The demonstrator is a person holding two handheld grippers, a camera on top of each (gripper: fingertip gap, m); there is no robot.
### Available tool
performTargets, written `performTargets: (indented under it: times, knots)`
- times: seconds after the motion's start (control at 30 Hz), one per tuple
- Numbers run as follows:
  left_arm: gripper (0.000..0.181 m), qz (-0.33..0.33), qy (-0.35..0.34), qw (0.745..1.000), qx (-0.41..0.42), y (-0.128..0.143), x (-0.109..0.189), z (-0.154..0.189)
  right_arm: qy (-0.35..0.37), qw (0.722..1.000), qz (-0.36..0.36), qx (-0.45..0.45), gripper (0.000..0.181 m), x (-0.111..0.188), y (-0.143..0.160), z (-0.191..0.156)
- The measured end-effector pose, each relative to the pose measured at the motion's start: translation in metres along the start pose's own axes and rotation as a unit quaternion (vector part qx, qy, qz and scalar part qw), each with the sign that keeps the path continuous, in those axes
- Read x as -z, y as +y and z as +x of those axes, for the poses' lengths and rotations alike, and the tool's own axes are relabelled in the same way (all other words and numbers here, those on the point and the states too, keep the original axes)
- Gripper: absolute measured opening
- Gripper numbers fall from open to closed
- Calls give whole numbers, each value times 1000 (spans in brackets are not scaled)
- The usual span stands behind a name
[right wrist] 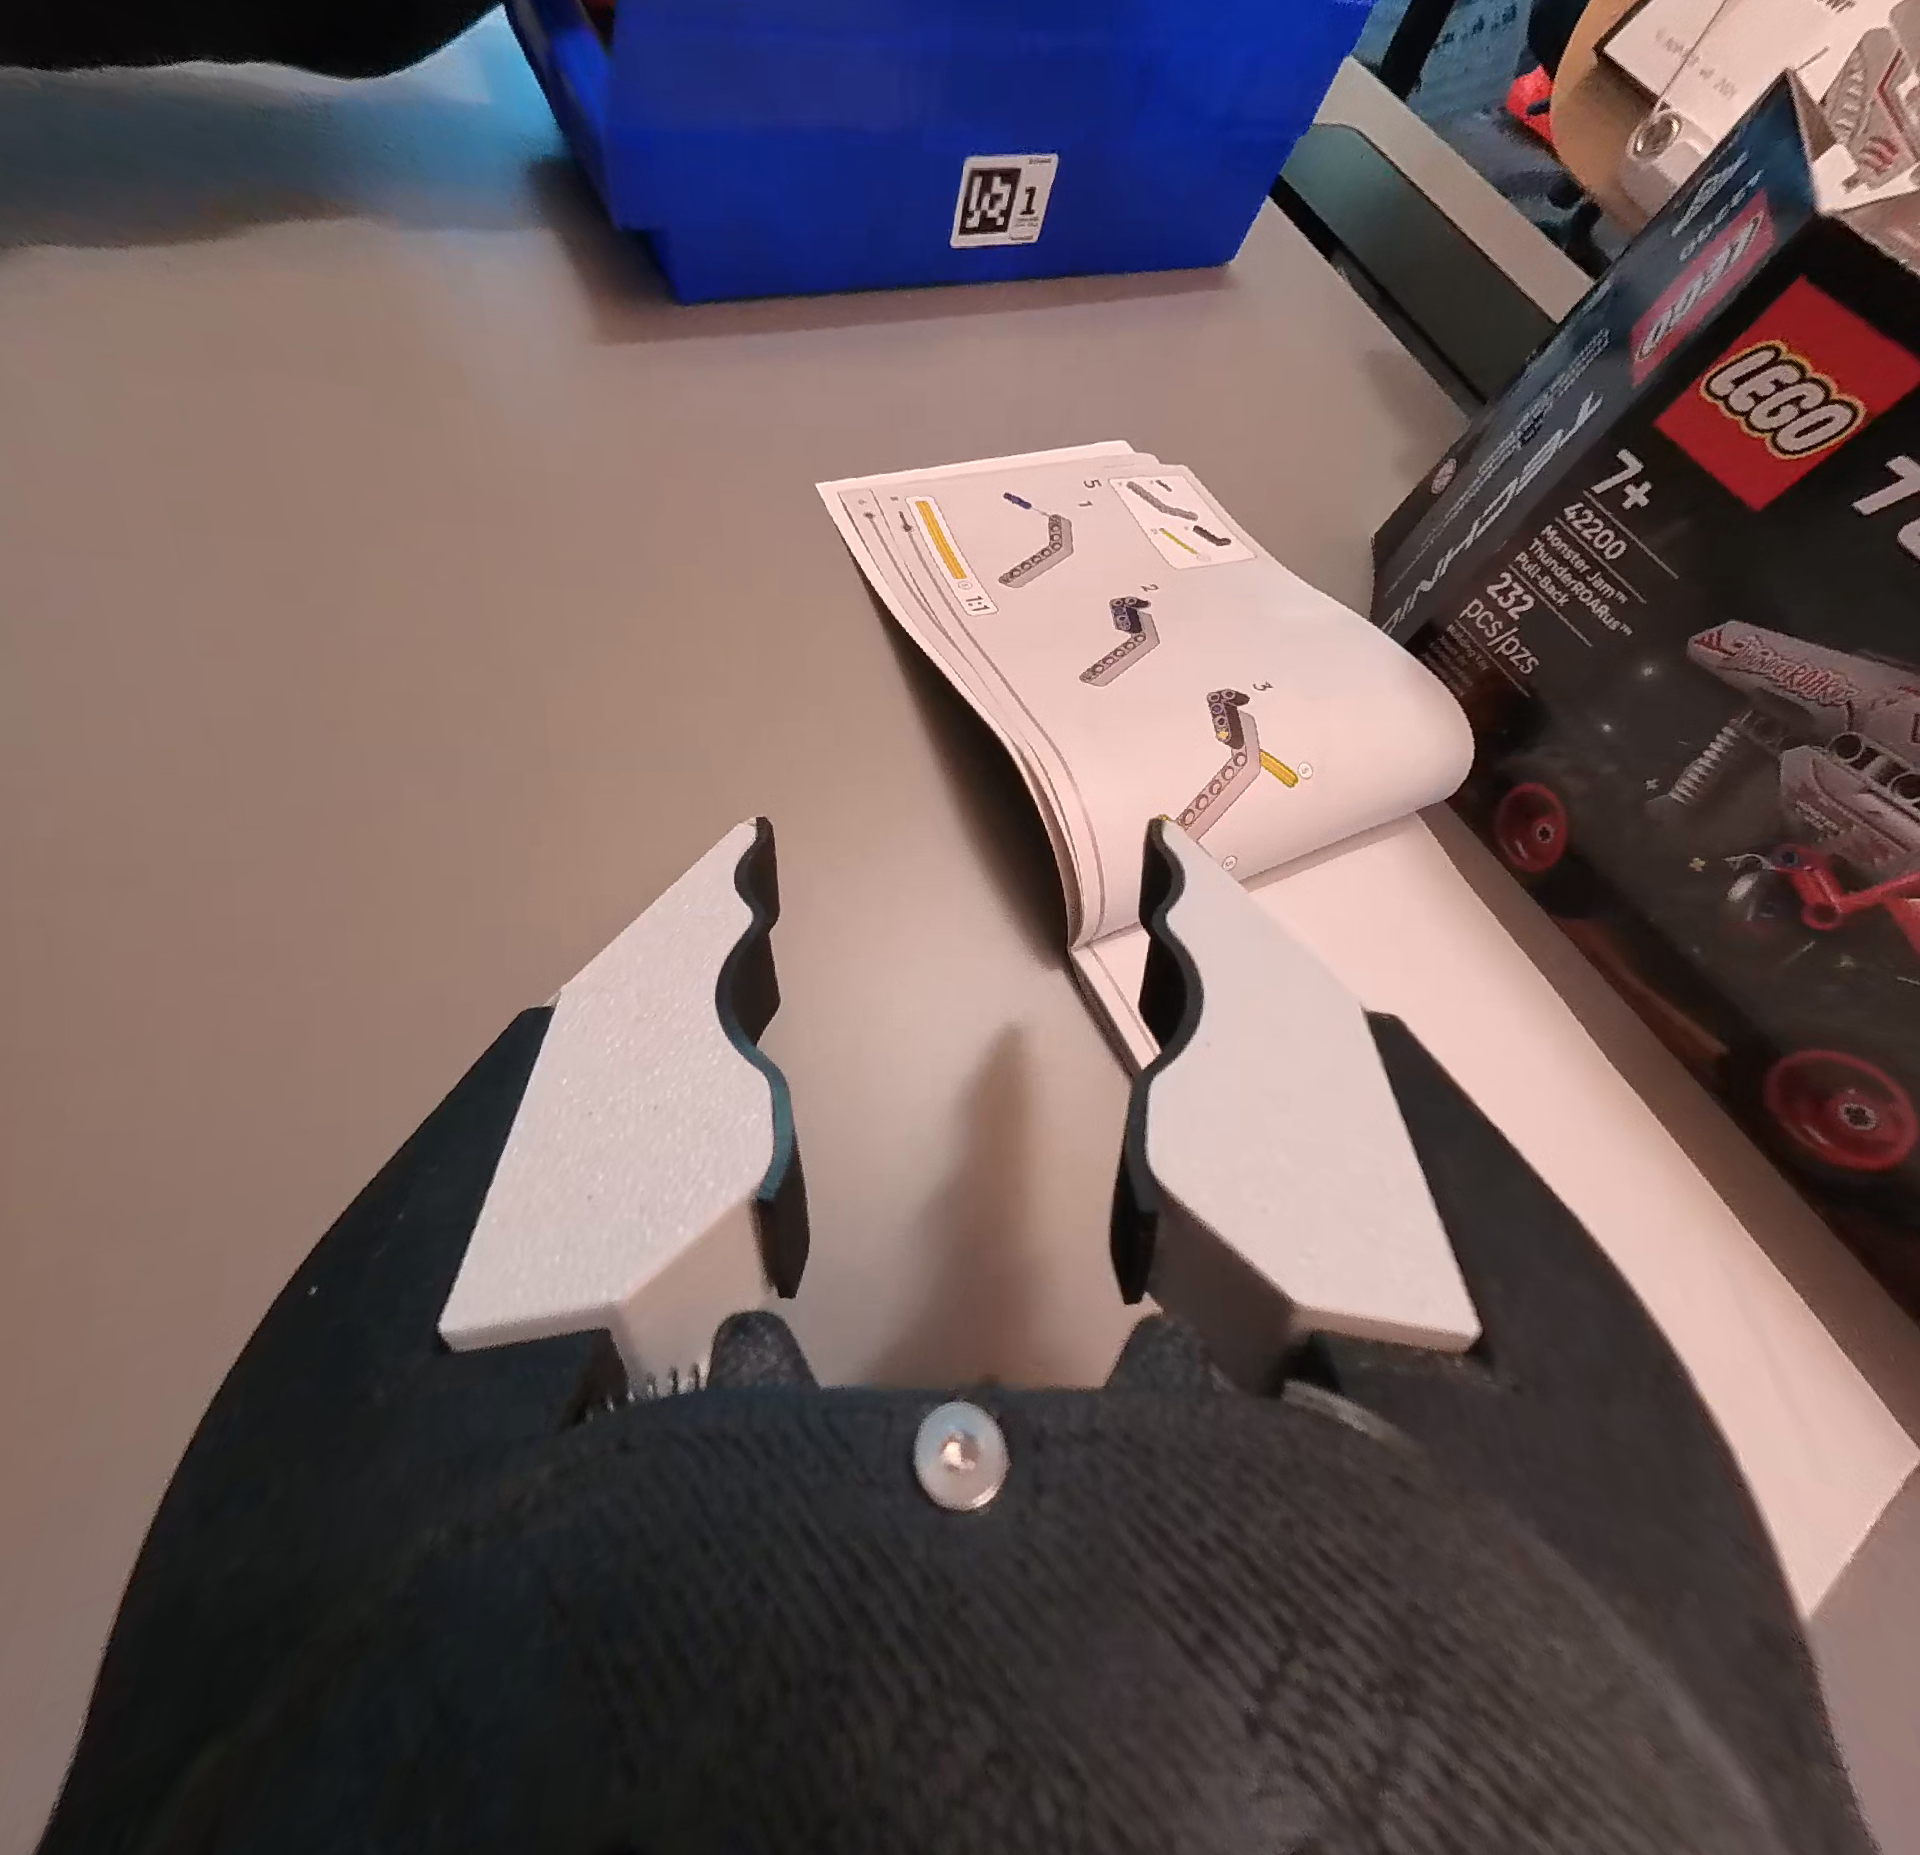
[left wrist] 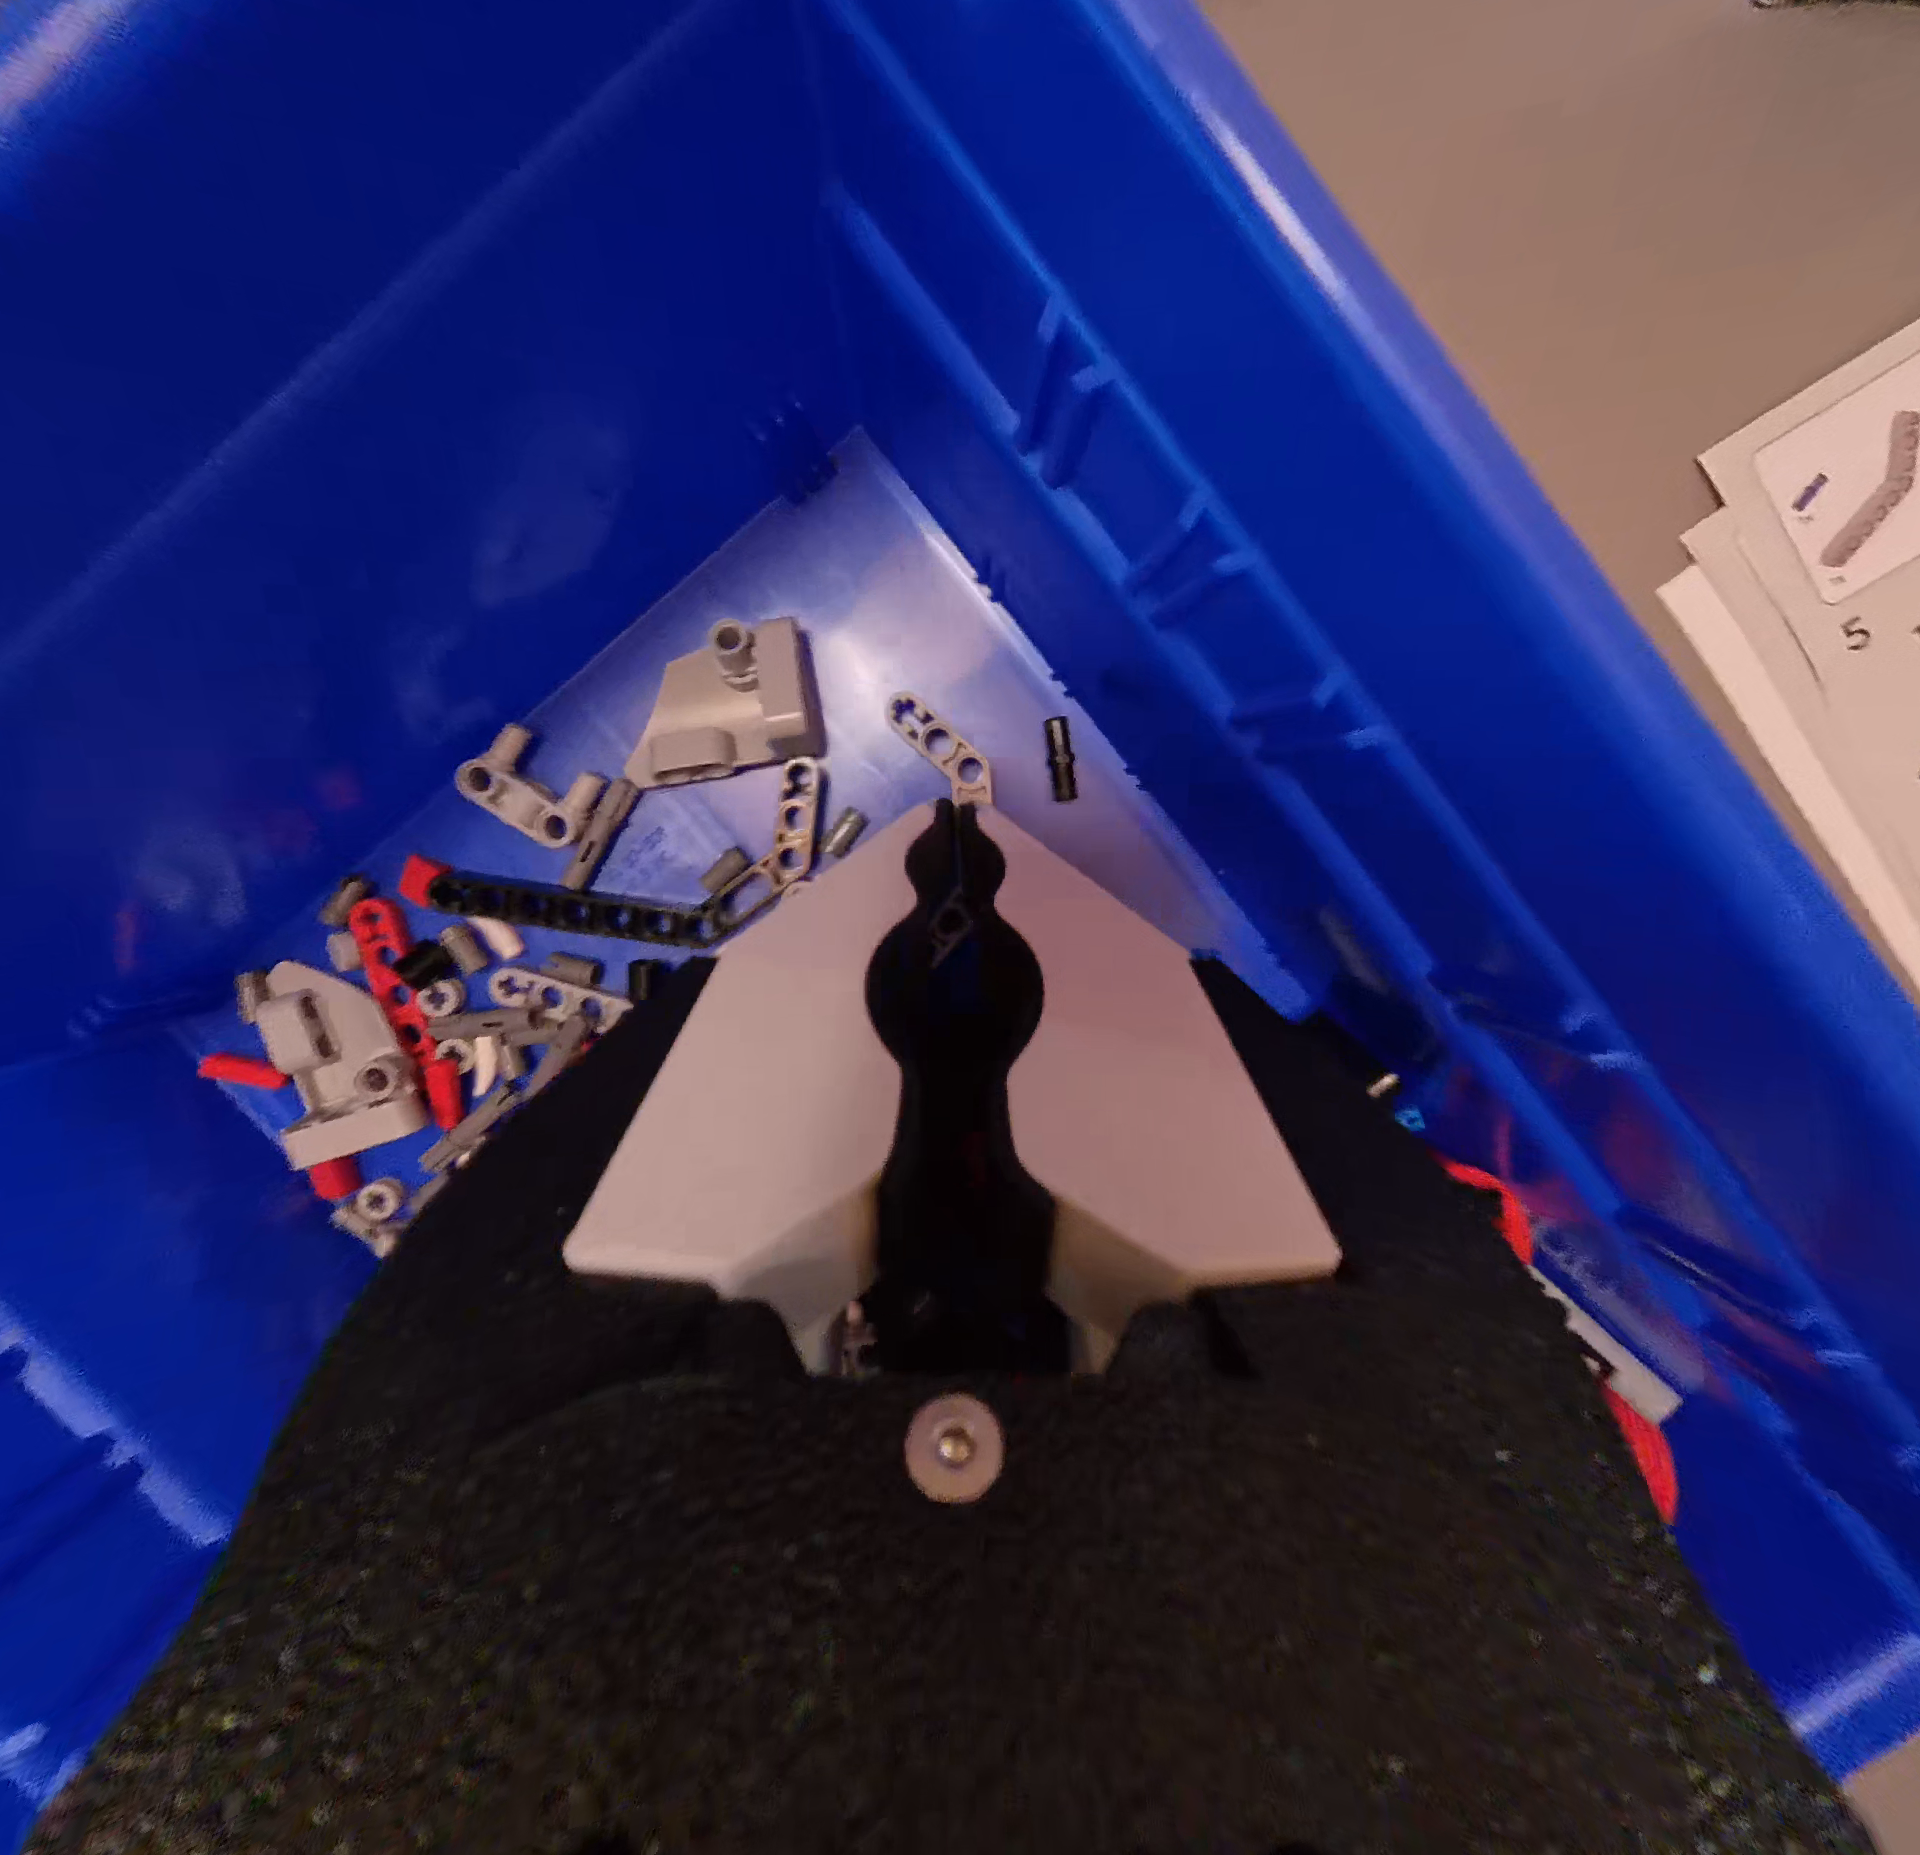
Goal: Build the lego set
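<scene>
In the left wrist view my left gripper (left wrist: 957, 813) is down inside a blue bin (left wrist: 520, 351). It is shut on one end of a thin grey bent lego beam (left wrist: 940, 745), which sticks out past the fingertips over the bin floor. Loose parts lie around it: a black pin (left wrist: 1060, 759), a grey panel piece (left wrist: 727, 709), a long black beam (left wrist: 582, 912) and a heap of grey and red parts (left wrist: 416, 1016). In the right wrist view my right gripper (right wrist: 961, 834) is open and empty above the grey table (right wrist: 416, 558), with its right fingertip over the open instruction booklet (right wrist: 1143, 642).
The blue bin (right wrist: 935, 91) stands at the far side of the table and carries a white tag. The lego set box (right wrist: 1714, 662) stands at the right, just beyond the booklet. The booklet also shows in the left wrist view (left wrist: 1829, 558), outside the bin wall. About 35 cm separates my left fingertips from my right.
</scene>
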State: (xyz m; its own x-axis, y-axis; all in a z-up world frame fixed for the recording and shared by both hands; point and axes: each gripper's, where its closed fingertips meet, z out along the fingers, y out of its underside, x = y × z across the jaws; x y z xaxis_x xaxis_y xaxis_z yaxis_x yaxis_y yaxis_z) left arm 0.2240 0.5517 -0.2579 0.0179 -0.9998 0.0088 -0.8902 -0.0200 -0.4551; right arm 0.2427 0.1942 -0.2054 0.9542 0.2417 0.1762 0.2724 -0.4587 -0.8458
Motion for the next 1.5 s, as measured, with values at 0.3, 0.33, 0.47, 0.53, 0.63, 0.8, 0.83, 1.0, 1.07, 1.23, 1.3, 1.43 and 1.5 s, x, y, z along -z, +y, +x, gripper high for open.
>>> performTargets:
  times: [0.3, 0.33, 0.47, 0.53, 0.63, 0.8, 0.83, 1.0, 1.07, 1.23, 1.3, 1.43, 1.5]
  knots:
    - [0, 42, -23, 999, -7, -14, 26, -10, 14, 1000, -5, 3, 69, 9, -1, -2]
    - [0, 44, -25, 999, -12, -15, 26, -10, 16, 1000, -3, 5, 69, 9, -2, -1]
    - [0, 110, -34, 993, -5, -32, 46, -5, 26, 1000, -8, 10, 68, 11, -6, 0]
    - [0, 185, -45, 982, 11, -50, 78, 0, 44, 999, -10, 13, 67, 13, -9, 3]
    - [0, 330, -17, 943, 32, -77, 154, 38, 95, 995, 4, 4, 61, 15, -19, 14]
    - [0, 470, 66, 880, -4, -64, 237, 153, 104, 988, 94, -61, 54, -4, -63, -4]
    - [0, 474, 77, 877, -19, -56, 236, 176, 85, 986, 127, -74, 54, -8, -77, -14]
    - [0, 480, 164, 861, -37, -22, 199, 273, 6, 971, 198, -136, 52, -29, -111, -49]
    - [0, 483, 197, 853, 1, -17, 186, 291, -8, 967, 210, -142, 48, -33, -117, -58]
    - [0, 491, 269, 823, 94, -16, 168, 315, 26, 967, 217, -130, 26, -28, -118, -59]
    - [0, 485, 283, 821, 99, -16, 162, 325, 31, 967, 219, -127, 15, -24, -115, -58]
    - [0, 482, 277, 827, 82, -18, 155, 335, 31, 972, 199, -119, 9, -18, -103, -55]
    - [0, 475, 276, 833, 65, -17, 153, 338, 17, 975, 189, -113, 8, -15, -98, -56]
